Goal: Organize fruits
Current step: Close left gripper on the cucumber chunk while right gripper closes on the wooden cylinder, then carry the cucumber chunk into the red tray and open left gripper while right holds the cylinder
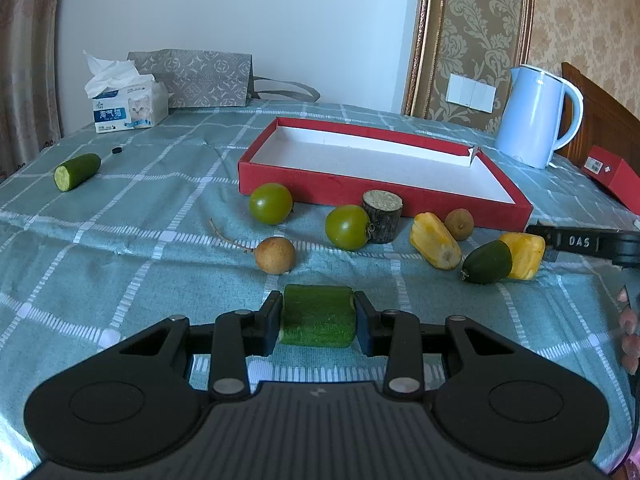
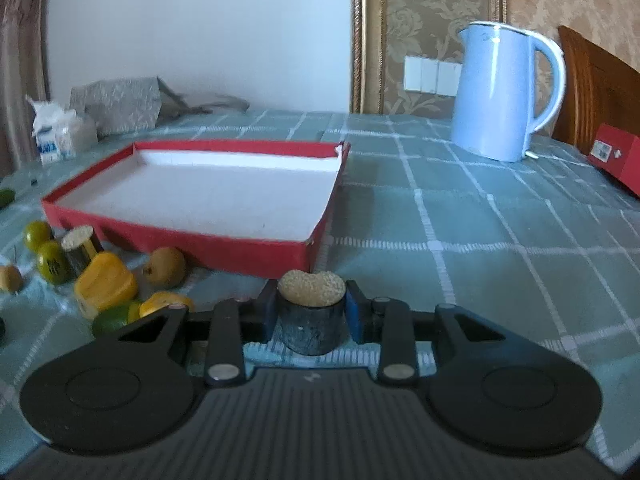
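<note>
We see the left gripper [image 1: 318, 316] clamped on a green cucumber chunk [image 1: 318, 318] just above the checked tablecloth [image 1: 140, 248]. The right gripper [image 2: 311, 312] pinches a dark-skinned stub with a pale cut top [image 2: 311, 300], just beside the near corner of the red tray [image 2: 192, 246]. Green tomatoes [image 1: 271, 203], longans [image 1: 275, 255] and yellow pieces [image 1: 435, 246] lie near the tray's front wall; a blue kettle [image 2: 500, 92] stands well behind.

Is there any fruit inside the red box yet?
No, the red box shows only its bare white floor, and the fruits lie on the tablecloth in front of it.
</note>
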